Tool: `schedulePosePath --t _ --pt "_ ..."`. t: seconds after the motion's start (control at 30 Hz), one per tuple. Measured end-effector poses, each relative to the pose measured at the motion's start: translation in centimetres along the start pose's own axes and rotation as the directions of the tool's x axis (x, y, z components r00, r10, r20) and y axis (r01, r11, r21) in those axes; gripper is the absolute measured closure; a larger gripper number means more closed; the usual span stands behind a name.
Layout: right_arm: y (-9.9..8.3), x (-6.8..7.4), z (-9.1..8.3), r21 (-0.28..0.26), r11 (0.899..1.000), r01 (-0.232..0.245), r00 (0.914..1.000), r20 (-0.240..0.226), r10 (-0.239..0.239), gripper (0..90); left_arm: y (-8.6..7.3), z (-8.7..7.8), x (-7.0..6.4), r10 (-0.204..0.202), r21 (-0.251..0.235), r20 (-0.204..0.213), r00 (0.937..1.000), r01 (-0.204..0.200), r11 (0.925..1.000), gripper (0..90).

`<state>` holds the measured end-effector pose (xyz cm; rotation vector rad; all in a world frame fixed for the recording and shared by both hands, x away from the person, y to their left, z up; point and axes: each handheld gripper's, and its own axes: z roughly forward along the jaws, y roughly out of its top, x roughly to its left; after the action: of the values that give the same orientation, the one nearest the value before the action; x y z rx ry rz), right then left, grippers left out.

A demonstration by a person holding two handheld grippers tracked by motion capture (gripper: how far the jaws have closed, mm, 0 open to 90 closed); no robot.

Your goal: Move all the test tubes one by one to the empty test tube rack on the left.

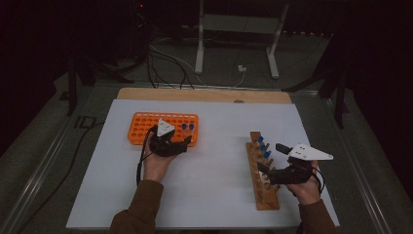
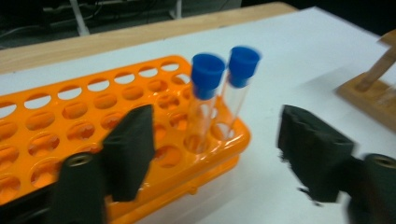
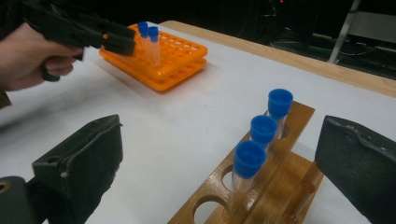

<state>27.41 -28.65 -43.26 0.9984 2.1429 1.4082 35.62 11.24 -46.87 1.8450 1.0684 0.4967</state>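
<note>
An orange tube rack (image 1: pixel 146 124) stands at the left on the white sheet, with two blue-capped tubes (image 1: pixel 188 127) upright in its right end. My left gripper (image 1: pixel 175 139) is open at the rack's near right corner. In the left gripper view the two tubes (image 2: pixel 205 102) stand between and just beyond the jaws, over the orange rack (image 2: pixel 93 121). A wooden rack (image 1: pixel 267 200) at the right holds three blue-capped tubes (image 1: pixel 263 146). My right gripper (image 1: pixel 272 157) is open beside it; its jaws flank the three tubes (image 3: pixel 263 130) in the wooden rack (image 3: pixel 280 168) without touching them.
The white sheet (image 1: pixel 214 165) covers a wooden table whose far edge (image 1: pixel 204 93) shows. Cables and a metal stand (image 1: pixel 234 44) lie on the floor beyond. The right gripper view shows the left gripper (image 3: pixel 119 39) at the orange rack (image 3: pixel 177 60).
</note>
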Motion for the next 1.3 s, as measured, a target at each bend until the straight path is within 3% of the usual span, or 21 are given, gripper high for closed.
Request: schedulePosePath --t 0.13,0.27,0.33,0.53,0.73,0.9,1.3 --pt "-0.1 0.0 0.2 0.012 1.0 -0.006 1.0 0.005 0.006 3.5 0.0 -1.2 -0.5 -0.012 -0.04 0.039 0.9992 0.014 0.9991 15.5" --pt "-0.3 -0.2 0.3 0.02 1.0 -0.007 1.0 0.0 0.007 6.8 0.0 -2.3 -1.0 0.003 -0.063 0.066 0.9978 0.001 0.998 1.7" --pt "-0.5 -0.3 0.4 0.026 1.0 -0.012 0.9999 0.005 0.012 8.9 0.0 -2.9 -1.4 0.015 -0.078 0.07 0.9975 -0.009 0.9969 0.4" --pt "-1.2 -0.8 0.7 0.055 0.998 -0.006 0.9999 0.015 0.006 25.9 -0.2 -4.1 -2.3 0.038 -0.101 0.093 0.9949 -0.028 0.9945 0.4" --pt "-1.6 -1.0 0.9 0.077 0.997 0.008 0.9999 0.014 -0.009 55.6 -0.2 -4.7 -2.8 0.041 -0.117 0.106 0.9935 -0.029 0.9927 0.5" --pt "-1.7 -0.8 1.1 0.093 0.995 0.03 0.9993 0.02 -0.032 69.3 -0.2 -4.9 -3.0 0.041 -0.118 0.109 0.9932 -0.028 0.9926 0.5" --pt "-1.8 -0.5 2.4 0.119 0.992 0.045 0.9966 0.063 -0.053 75.6 -0.1 -4.9 -3.4 0.042 -0.127 0.126 0.9911 -0.026 0.9916 0.5"
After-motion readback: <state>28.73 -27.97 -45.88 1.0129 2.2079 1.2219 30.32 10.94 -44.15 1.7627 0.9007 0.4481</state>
